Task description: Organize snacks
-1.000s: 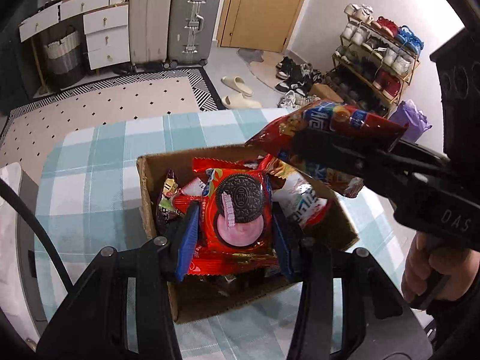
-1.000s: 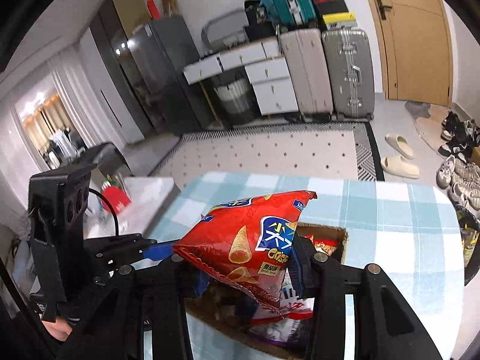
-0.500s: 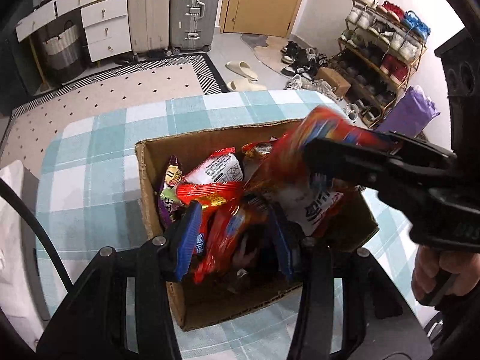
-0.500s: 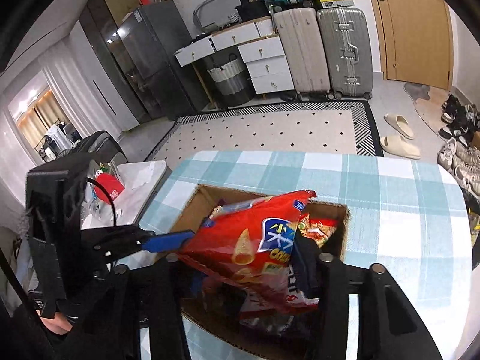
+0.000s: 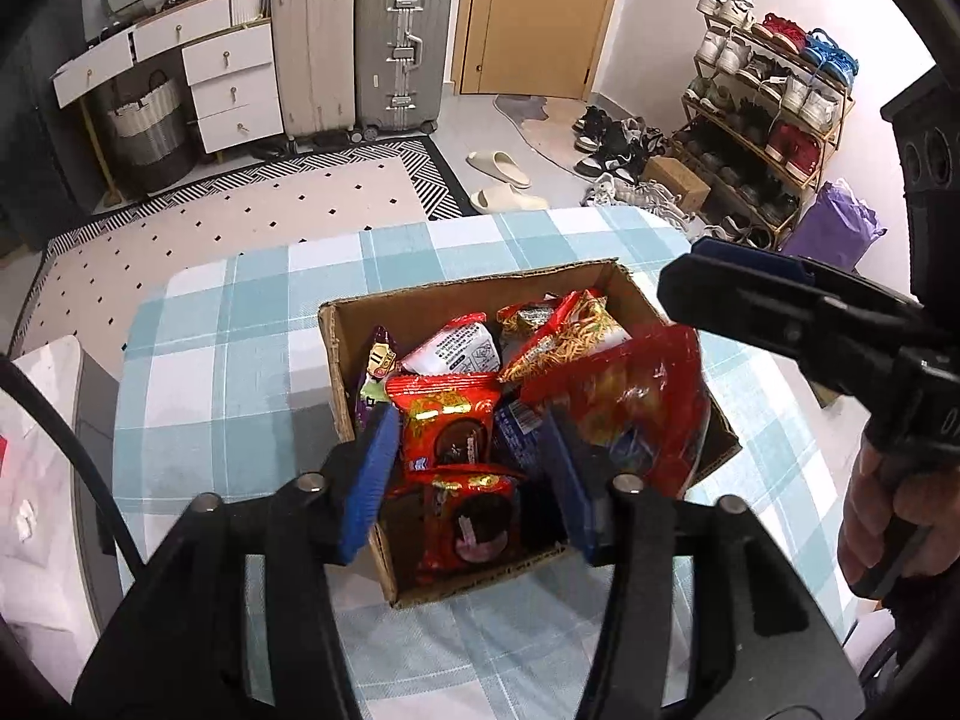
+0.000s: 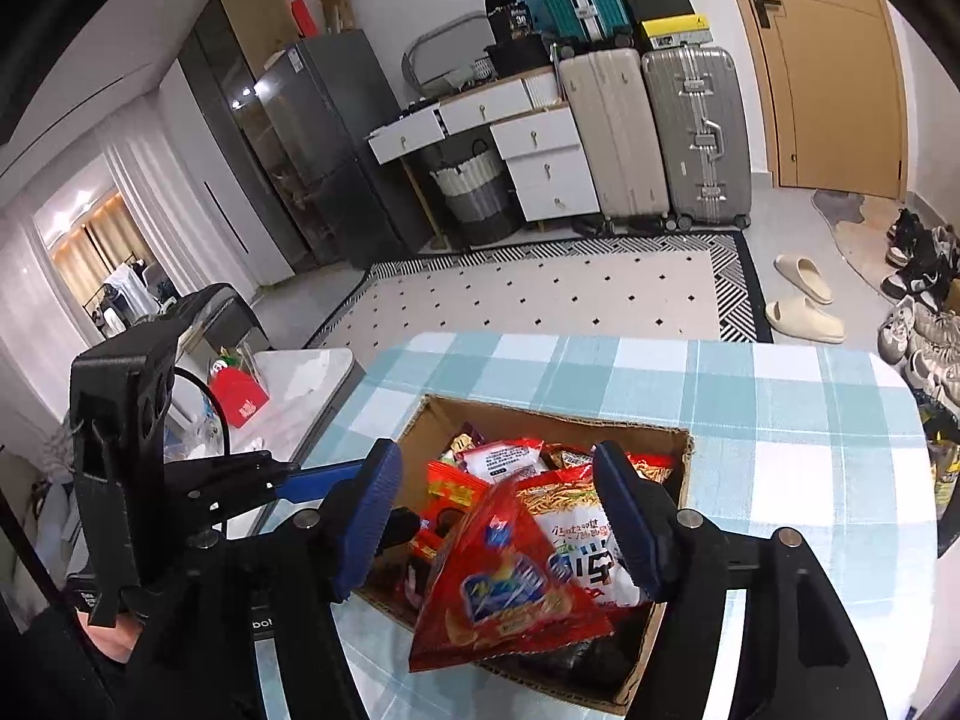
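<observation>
Blue-padded jaws of the right gripper (image 6: pixel 501 516) are opening over the cardboard box (image 6: pixel 540 414), their pads clear of the red chip bag (image 6: pixel 510 594), which lies tilted on the snacks at the box's near end. The left gripper (image 5: pixel 474 480) is opening too, poised above the same box with nothing pressed between its pads; a red cookie packet (image 5: pixel 474 525) lies beneath them inside the box. A noodle packet (image 5: pixel 570 330) sits toward the box's far end. The box rests on a teal checked tablecloth (image 5: pixel 240 360).
</observation>
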A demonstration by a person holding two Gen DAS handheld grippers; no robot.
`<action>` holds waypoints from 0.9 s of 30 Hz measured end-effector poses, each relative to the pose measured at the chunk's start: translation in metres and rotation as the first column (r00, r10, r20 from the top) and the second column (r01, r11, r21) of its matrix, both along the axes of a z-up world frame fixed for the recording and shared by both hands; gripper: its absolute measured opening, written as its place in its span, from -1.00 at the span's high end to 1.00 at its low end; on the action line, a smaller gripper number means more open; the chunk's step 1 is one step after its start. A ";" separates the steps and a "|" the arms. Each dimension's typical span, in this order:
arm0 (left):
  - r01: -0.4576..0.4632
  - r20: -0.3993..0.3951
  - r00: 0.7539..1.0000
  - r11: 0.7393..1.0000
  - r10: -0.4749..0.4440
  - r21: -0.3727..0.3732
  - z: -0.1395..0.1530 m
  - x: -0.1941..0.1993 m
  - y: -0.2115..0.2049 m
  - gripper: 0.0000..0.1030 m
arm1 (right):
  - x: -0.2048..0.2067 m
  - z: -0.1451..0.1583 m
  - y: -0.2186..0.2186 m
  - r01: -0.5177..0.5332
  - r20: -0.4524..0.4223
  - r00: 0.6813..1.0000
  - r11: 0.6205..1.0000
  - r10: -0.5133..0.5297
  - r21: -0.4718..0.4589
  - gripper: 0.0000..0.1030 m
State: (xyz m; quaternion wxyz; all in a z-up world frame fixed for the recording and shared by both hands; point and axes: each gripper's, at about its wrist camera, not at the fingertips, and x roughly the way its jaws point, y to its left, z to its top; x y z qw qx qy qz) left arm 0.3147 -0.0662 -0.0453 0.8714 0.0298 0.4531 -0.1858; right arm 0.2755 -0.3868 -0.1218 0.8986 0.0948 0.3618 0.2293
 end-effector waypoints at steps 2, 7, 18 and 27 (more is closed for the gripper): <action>-0.005 0.002 1.000 1.000 0.005 -0.004 0.003 -0.005 0.002 -0.02 | -0.004 0.003 0.000 0.003 0.006 1.000 1.000 -0.003 0.002 -0.33; -0.028 -0.018 0.999 0.999 0.027 -0.030 0.003 -0.013 0.008 -0.02 | -0.018 0.005 -0.001 0.017 0.014 1.000 1.000 -0.017 0.011 -0.34; -0.101 0.119 0.987 0.992 0.109 -0.070 0.036 -0.056 0.032 -0.15 | -0.061 0.037 -0.015 0.045 0.150 0.987 0.999 -0.048 0.029 -0.34; -0.152 0.341 0.926 0.987 0.161 -0.054 0.078 -0.136 0.039 -0.63 | -0.128 0.061 -0.028 0.073 0.292 0.953 0.996 -0.083 0.044 -0.74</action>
